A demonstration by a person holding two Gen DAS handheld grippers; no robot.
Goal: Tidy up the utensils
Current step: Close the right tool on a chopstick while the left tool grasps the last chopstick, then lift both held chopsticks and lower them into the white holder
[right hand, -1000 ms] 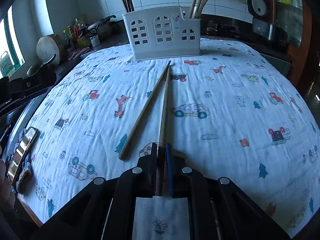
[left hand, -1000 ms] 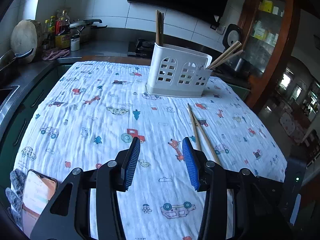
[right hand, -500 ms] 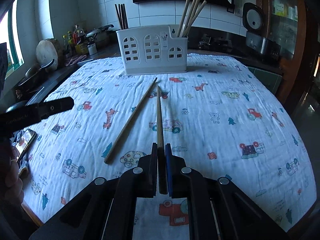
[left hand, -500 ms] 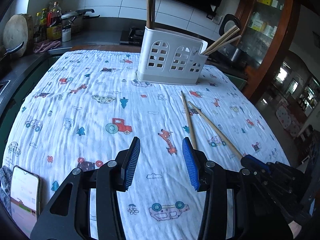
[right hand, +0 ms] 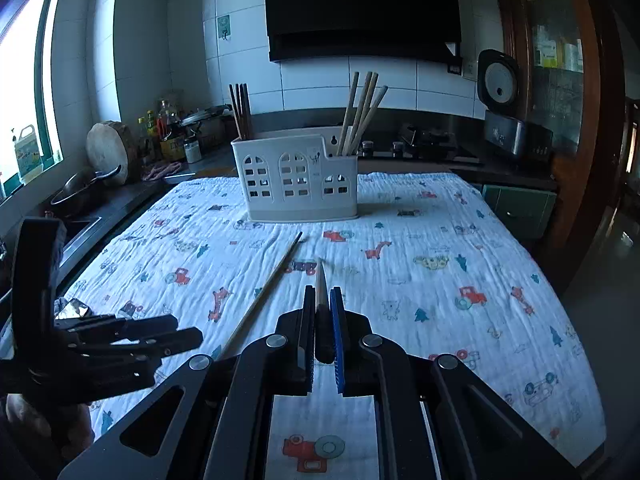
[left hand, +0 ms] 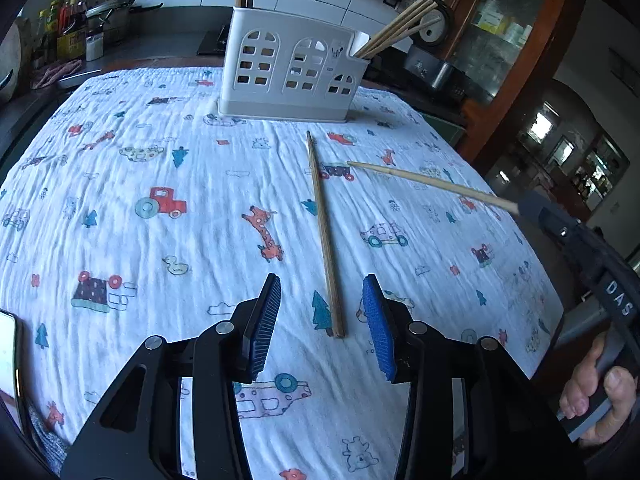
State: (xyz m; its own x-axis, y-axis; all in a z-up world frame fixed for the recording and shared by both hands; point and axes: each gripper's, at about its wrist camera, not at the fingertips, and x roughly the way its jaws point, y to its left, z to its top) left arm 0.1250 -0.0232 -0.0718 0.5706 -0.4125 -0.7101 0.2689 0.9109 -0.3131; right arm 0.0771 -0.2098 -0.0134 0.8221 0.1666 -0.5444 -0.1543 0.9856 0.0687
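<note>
A white utensil holder (left hand: pixel 292 76) (right hand: pixel 298 184) stands at the far side of the printed cloth, with dark chopsticks in its left end and light ones in its right end. One brown chopstick (left hand: pixel 322 232) (right hand: pixel 268 292) lies on the cloth. Its near end sits between the blue pads of my left gripper (left hand: pixel 322 312) (right hand: pixel 176 336), whose jaws are closing but do not touch it. My right gripper (right hand: pixel 322 292) (left hand: pixel 532 204) is shut on a light chopstick (left hand: pixel 432 182) (right hand: pixel 320 276) and holds it above the cloth, pointing toward the holder.
A phone (left hand: pixel 6 352) (right hand: pixel 76 308) lies at the cloth's near left edge. The counter on the left carries bottles (right hand: pixel 168 136), a pan (right hand: pixel 84 188) and a round wooden block (right hand: pixel 108 152). A rice cooker (right hand: pixel 500 76) and a wooden cabinet (right hand: pixel 560 60) stand at the right.
The right gripper has lifted its chopstick off the cloth. The left gripper has moved forward and right, so the lying chopstick's near end now sits between its pads, which stand slightly closer together.
</note>
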